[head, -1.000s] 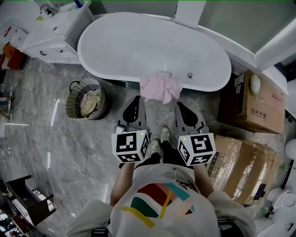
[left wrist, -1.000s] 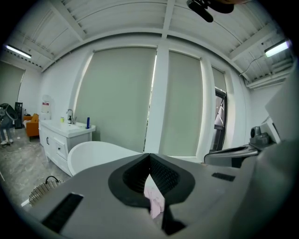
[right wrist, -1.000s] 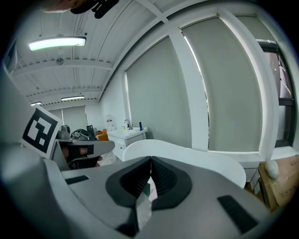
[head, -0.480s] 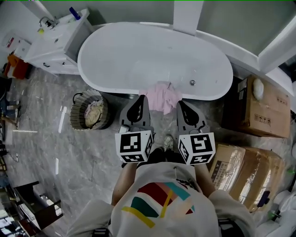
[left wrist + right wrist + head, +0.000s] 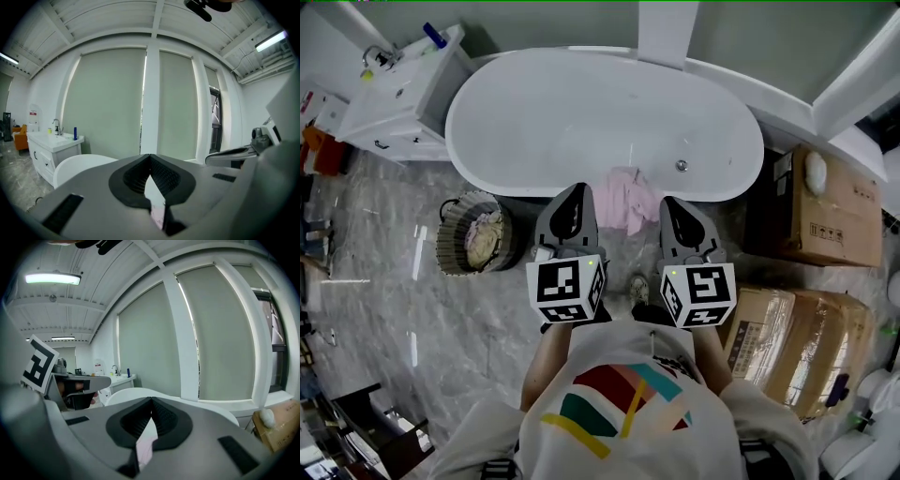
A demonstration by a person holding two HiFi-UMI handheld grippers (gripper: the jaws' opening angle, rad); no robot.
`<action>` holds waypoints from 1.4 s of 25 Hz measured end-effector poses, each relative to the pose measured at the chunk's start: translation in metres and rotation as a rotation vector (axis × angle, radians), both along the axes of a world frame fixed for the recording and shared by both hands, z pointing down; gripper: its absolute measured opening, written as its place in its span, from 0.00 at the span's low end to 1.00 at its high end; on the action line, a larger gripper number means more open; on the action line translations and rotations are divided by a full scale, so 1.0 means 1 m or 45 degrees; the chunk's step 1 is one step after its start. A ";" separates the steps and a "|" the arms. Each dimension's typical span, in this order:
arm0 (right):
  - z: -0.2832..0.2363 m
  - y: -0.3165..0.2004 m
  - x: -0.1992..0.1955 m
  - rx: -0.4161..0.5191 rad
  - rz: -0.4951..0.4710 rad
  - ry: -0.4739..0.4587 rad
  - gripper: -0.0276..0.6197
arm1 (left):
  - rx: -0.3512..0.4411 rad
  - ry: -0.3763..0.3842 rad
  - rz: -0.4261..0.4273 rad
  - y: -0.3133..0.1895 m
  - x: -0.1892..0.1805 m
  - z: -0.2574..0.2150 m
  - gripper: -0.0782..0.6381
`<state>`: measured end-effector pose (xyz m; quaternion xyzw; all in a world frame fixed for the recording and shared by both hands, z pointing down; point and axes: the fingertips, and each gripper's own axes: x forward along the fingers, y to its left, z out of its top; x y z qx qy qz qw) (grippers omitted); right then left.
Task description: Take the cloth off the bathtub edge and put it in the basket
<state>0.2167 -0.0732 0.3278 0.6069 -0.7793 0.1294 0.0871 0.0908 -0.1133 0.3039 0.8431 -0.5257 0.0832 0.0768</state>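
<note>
A pink cloth (image 5: 625,199) hangs over the near edge of the white bathtub (image 5: 544,112). My left gripper (image 5: 573,190) and right gripper (image 5: 667,202) are both shut and empty, held side by side just short of the tub, one on each side of the cloth. A round woven basket (image 5: 476,233) with pale fabric inside stands on the floor to the left. In the left gripper view the gripper (image 5: 149,157) points over the tub rim (image 5: 79,165); a sliver of pink shows through the closed jaws. The right gripper (image 5: 151,401) shows the same.
A white vanity cabinet (image 5: 394,89) with a sink stands at the upper left. Cardboard boxes (image 5: 825,220) are stacked at the right beside the tub. Grey marble floor (image 5: 412,328) spreads to the left. A white pillar (image 5: 666,28) and windows lie behind the tub.
Both grippers have moved forward toward the tub edge and now flank the pink cloth. The view has shifted slightly with the person's step; the jaws stayed shut.
</note>
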 end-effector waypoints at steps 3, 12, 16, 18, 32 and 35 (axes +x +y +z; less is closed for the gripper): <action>-0.007 -0.003 -0.002 0.029 0.052 0.025 0.06 | 0.011 -0.010 0.037 -0.004 -0.004 -0.005 0.13; 0.003 -0.015 -0.001 0.026 0.123 0.048 0.06 | -0.011 -0.037 0.065 -0.030 -0.023 0.009 0.13; 0.029 -0.040 0.006 0.012 0.140 0.056 0.06 | -0.025 -0.049 0.085 -0.060 -0.030 0.037 0.13; 0.047 -0.049 0.010 -0.008 0.145 0.060 0.06 | -0.044 -0.045 0.096 -0.070 -0.031 0.058 0.13; 0.190 -0.109 0.000 -0.050 0.079 0.032 0.06 | -0.231 -0.062 0.011 -0.092 -0.042 0.248 0.13; 0.218 -0.109 -0.003 -0.084 0.067 0.058 0.06 | -0.279 -0.054 0.002 -0.092 -0.041 0.278 0.13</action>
